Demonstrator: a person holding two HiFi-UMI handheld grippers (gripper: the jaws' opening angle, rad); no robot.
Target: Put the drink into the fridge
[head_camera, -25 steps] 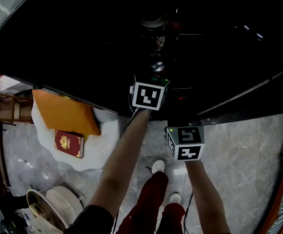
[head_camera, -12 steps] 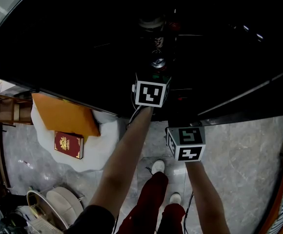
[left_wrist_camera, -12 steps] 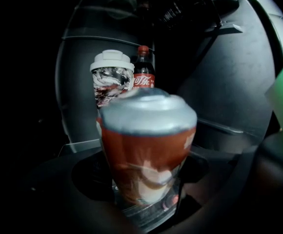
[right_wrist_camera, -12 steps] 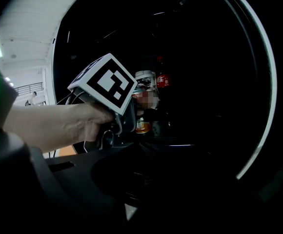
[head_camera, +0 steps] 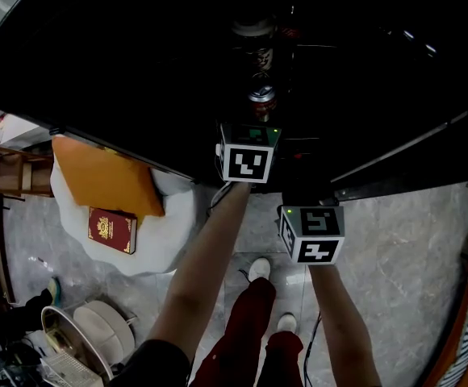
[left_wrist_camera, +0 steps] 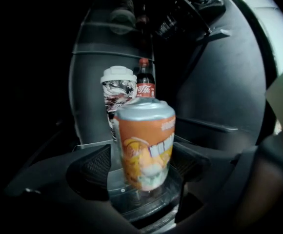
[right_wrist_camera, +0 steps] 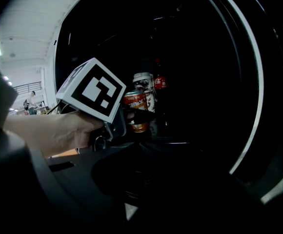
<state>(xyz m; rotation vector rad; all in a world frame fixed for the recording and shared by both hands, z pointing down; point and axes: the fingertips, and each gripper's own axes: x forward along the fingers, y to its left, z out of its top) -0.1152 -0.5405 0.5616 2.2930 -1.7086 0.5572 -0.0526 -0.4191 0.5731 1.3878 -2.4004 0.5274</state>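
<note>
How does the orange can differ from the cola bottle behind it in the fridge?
The orange can has an orange printed wall and silver top; the cola bottle is dark with a red cap and label. The can is short and wide; the bottle is slim with a narrow neck. The can stands in front; the bottle behind, beside the white-lidded cup. Both are inside the fridge.

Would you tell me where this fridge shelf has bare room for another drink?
The glass shelf looks bare right of the orange can, between it and the fridge's grey side wall. Straight behind the can it is crowded: the white-lidded cup and cola bottle stand side by side. The left is too dark to judge.
</note>
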